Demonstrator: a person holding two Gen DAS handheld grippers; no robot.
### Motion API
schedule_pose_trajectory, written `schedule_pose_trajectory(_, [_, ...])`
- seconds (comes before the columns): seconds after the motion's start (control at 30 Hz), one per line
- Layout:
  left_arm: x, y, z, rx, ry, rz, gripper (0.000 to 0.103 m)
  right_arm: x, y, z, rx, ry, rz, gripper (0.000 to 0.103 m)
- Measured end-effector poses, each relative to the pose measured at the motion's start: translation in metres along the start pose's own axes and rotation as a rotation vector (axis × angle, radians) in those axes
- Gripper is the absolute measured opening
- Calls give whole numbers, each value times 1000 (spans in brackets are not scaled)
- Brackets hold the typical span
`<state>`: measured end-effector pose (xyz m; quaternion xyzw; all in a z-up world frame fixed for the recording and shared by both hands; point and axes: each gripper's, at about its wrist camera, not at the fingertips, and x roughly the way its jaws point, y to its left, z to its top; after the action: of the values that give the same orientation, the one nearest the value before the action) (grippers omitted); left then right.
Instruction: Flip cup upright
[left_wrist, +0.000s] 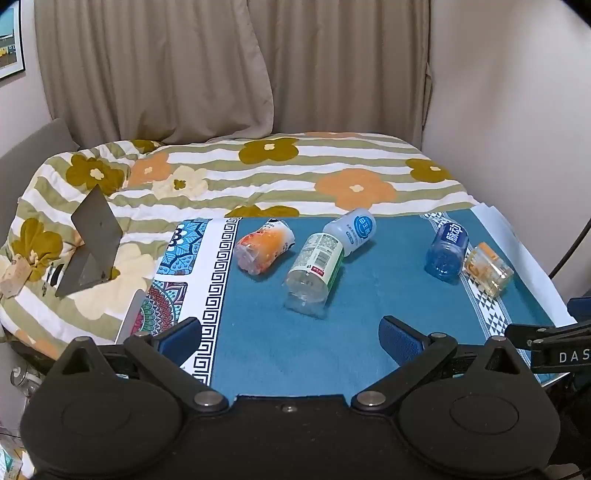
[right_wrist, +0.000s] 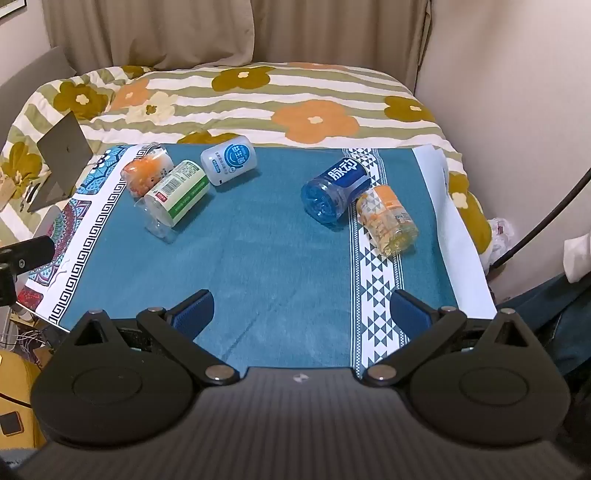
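Observation:
Several cut-bottle cups lie on their sides on the blue cloth (left_wrist: 295, 350) (right_wrist: 258, 258): an orange one (left_wrist: 264, 245) (right_wrist: 147, 173), a green-labelled clear one (left_wrist: 316, 273) (right_wrist: 177, 195), a white one with a blue logo (left_wrist: 352, 229) (right_wrist: 229, 160), a blue one (left_wrist: 447, 251) (right_wrist: 334, 190) and a yellow-orange one (left_wrist: 487, 269) (right_wrist: 388, 219). My left gripper (left_wrist: 291, 332) is open and empty near the cloth's front edge. My right gripper (right_wrist: 301, 310) is open and empty, in front of the blue and yellow-orange cups.
A floral striped quilt (left_wrist: 258, 173) (right_wrist: 240, 99) covers the bed behind the table. A grey folded stand (left_wrist: 92, 243) (right_wrist: 61, 158) rests on it at the left. Curtains (left_wrist: 221, 66) and a wall (left_wrist: 517, 110) close the back and right. The right gripper's body (left_wrist: 554, 347) shows at the right edge of the left wrist view.

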<state>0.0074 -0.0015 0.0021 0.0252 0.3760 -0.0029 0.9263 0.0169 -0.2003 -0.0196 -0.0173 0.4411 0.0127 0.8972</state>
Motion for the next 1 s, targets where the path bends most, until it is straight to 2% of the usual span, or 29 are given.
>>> schedule_pose_trajectory(1.0, [5, -1, 3, -1, 5, 3, 103, 5, -1, 7, 2, 3, -3, 103])
